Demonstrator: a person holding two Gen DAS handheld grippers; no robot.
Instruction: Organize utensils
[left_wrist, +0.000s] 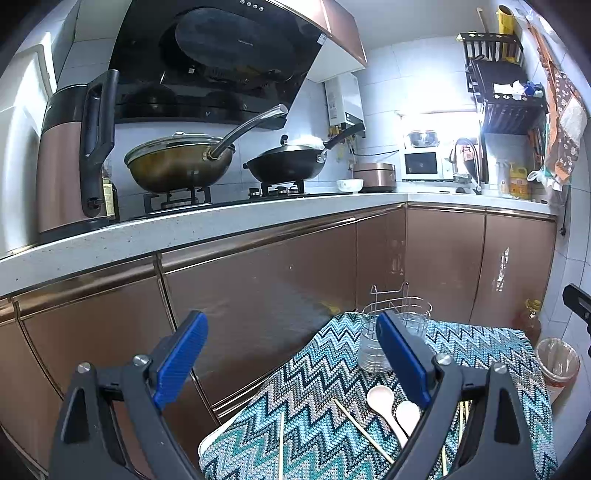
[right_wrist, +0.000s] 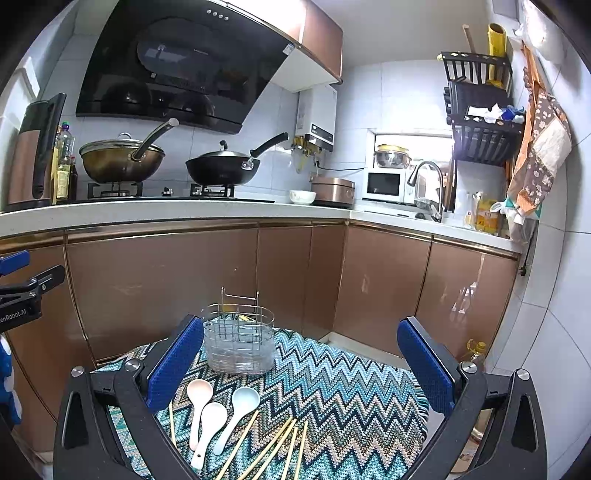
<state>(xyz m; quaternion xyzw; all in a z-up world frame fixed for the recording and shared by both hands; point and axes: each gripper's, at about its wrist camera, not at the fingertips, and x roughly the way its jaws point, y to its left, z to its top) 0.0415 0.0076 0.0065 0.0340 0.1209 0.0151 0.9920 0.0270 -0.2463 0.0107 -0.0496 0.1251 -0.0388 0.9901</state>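
We hold our right gripper (right_wrist: 301, 363) wide open, with nothing between its blue pads (right_wrist: 175, 363). It hangs in the air over a small table covered with a zigzag cloth (right_wrist: 351, 387). Our left gripper (left_wrist: 291, 363) is wide open too and holds nothing. It hangs over the near left side of the cloth (left_wrist: 314, 424).

Closest to us on the cloth are the chopsticks (right_wrist: 275, 448). They lie flat in a loose bunch, fanned out, and one more lies off to the left side. Just beside them are three spoons. The pink spoon (right_wrist: 197, 397) is on the left, the white spoon (right_wrist: 208, 424) is in the middle and partly lies over the pink one, and the pale blue spoon (right_wrist: 236, 411) is on the right. All three have their bowls pointing away from us.

A bit farther back on the cloth stands the wire utensil holder (right_wrist: 240, 341). It is upright, with a clear tray under it. From the left camera we see the holder (left_wrist: 373, 332) partly hidden behind one blue pad.

Behind the table are brown cabinet doors (right_wrist: 166, 280). On top of the white counter (right_wrist: 147, 210) sit a lidded wok (right_wrist: 120, 160) and a black pan (right_wrist: 221, 168) on the stove. Farther right are a white bowl (right_wrist: 302, 196), a rice cooker (right_wrist: 332, 190) and a microwave (right_wrist: 386, 184).
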